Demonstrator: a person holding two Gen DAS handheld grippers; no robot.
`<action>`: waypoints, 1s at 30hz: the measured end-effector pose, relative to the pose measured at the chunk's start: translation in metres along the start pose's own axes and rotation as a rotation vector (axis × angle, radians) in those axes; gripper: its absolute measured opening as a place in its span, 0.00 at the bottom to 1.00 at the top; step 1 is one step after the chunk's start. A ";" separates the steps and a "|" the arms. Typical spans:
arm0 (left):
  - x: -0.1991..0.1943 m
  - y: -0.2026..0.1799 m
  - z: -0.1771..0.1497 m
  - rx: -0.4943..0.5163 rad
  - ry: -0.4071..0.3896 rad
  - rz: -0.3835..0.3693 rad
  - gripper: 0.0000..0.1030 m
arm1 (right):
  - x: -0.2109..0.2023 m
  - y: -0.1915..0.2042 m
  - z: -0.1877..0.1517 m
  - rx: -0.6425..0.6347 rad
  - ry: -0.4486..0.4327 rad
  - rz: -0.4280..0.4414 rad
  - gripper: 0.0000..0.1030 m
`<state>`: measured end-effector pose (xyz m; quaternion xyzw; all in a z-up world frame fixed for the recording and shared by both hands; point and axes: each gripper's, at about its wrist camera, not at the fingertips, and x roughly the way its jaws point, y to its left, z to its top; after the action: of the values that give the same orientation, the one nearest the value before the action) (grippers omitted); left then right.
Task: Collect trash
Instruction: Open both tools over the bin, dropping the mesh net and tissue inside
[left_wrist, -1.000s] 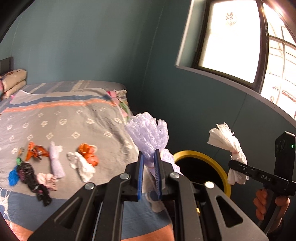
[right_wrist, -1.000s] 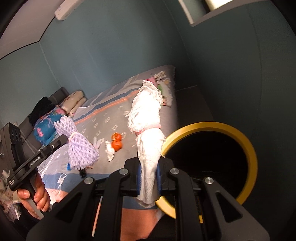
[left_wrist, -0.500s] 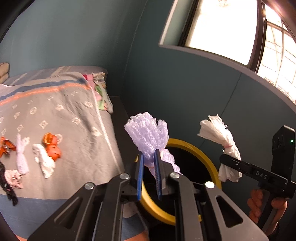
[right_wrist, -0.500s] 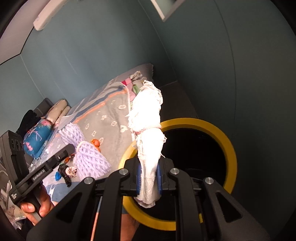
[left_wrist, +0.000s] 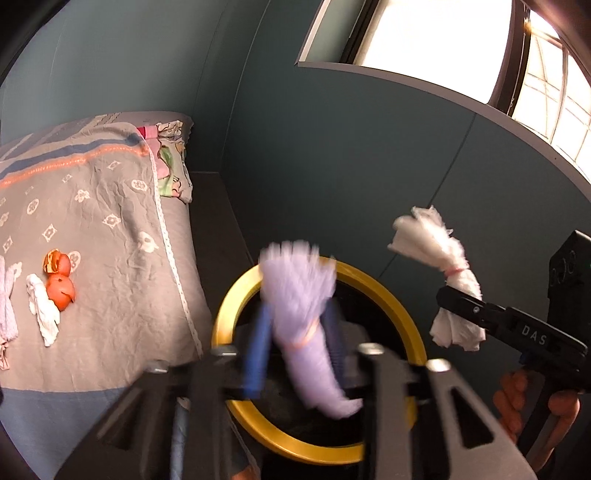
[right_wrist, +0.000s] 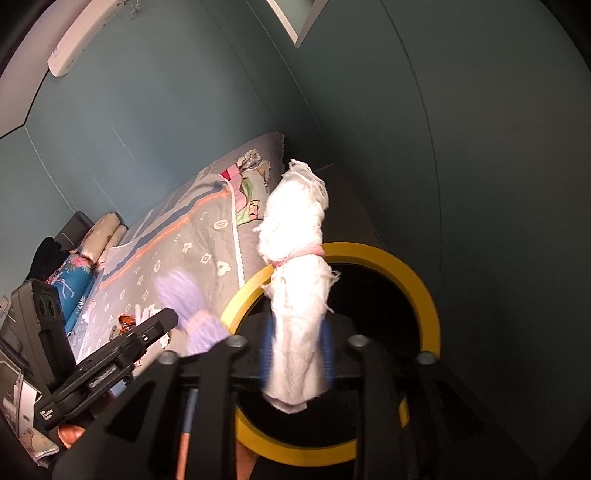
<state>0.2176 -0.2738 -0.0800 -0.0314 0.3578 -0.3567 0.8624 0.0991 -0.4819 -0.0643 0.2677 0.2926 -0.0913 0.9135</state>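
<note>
A black bin with a yellow rim (left_wrist: 236, 295) (right_wrist: 428, 295) stands on the floor beside the bed. My left gripper (left_wrist: 295, 354) has opened over it; the purple mesh wad (left_wrist: 299, 295) is blurred between the spread blue pads, slipping down toward the bin mouth. It also shows in the right wrist view (right_wrist: 184, 299). My right gripper (right_wrist: 295, 354) is above the bin with a white tied paper wad (right_wrist: 299, 266) (left_wrist: 439, 266) standing between its blue pads, which look slightly parted and blurred.
The bed (left_wrist: 110, 229) with a grey patterned cover lies left of the bin. Orange peel (left_wrist: 59, 284) and a white scrap (left_wrist: 42, 310) lie on it. A teal wall (left_wrist: 332, 166) and a window (left_wrist: 424, 40) are behind the bin.
Both grippers moved right, over the bin. The left jaws opened and the purple wad started dropping. The right pads also look wider than before.
</note>
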 end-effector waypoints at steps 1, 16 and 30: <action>-0.002 0.001 -0.001 -0.002 -0.007 0.005 0.42 | 0.001 0.000 -0.001 0.003 -0.003 -0.006 0.37; -0.062 0.038 0.005 -0.057 -0.131 0.123 0.83 | -0.020 0.009 -0.017 -0.010 -0.074 -0.037 0.70; -0.127 0.106 -0.001 -0.139 -0.227 0.292 0.92 | -0.023 0.062 -0.022 -0.117 -0.055 0.063 0.79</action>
<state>0.2172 -0.1138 -0.0375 -0.0787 0.2830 -0.1963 0.9355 0.0899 -0.4180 -0.0391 0.2202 0.2635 -0.0527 0.9377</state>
